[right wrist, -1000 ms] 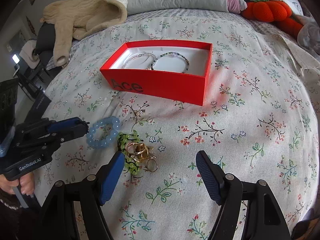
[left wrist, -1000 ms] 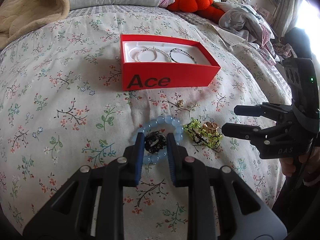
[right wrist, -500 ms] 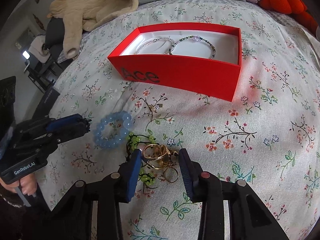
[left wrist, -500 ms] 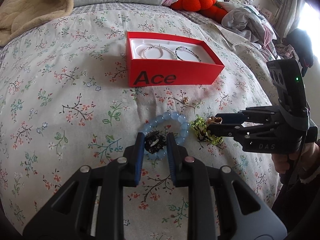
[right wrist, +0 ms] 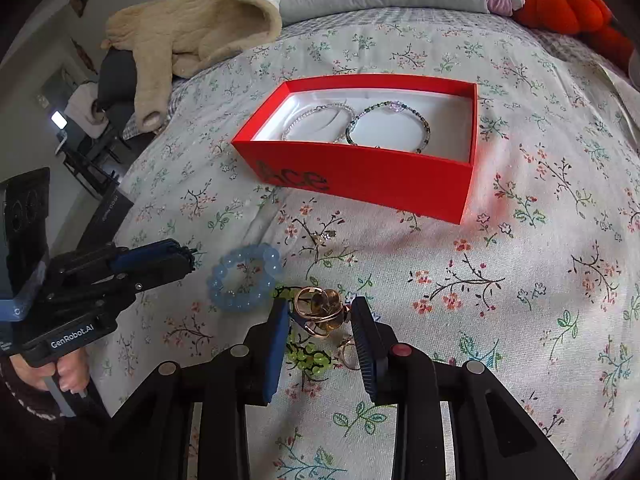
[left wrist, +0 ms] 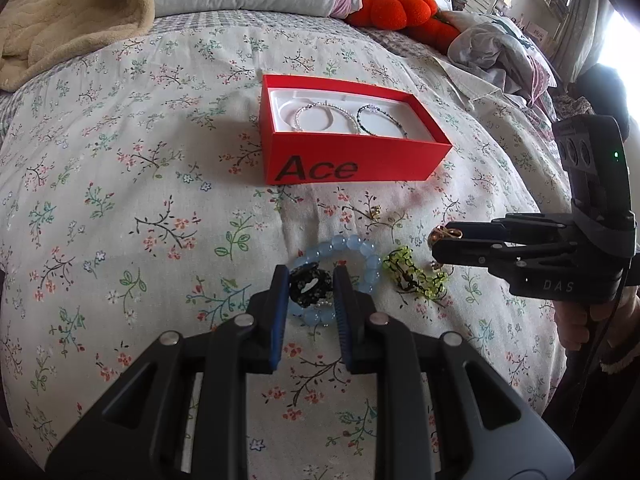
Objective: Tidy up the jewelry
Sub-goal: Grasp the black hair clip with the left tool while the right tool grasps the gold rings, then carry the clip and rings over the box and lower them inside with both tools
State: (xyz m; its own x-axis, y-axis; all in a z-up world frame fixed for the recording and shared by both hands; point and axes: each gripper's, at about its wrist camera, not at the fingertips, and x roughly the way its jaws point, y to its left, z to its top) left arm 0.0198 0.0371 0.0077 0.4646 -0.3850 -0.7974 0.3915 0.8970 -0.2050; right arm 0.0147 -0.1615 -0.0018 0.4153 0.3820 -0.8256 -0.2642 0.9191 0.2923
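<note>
The left gripper (left wrist: 308, 286) clenched a black beaded ornament (left wrist: 310, 289) above the pale-blue bead bracelet (left wrist: 362, 254) — the right gripper (right wrist: 320, 314) grasped a gold ring cluster (right wrist: 320, 310).

One red box (left wrist: 352, 160) – two bracelets inside (right wrist: 356, 126), two bead bracelets outside (left wrist: 348, 248).

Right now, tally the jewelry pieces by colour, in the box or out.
Silver-white beaded bracelet, in the red cardboard box: 1
Dark beaded bracelet, in the box: 1
Pale blue chunky bead bracelet: 1
Yellow-green bead bracelet: 1
Black bead piece, in the left gripper: 1
Gold ring cluster, in the right gripper: 1
Loose gold ring: 1
Small gold piece: 1
Total: 8
</note>
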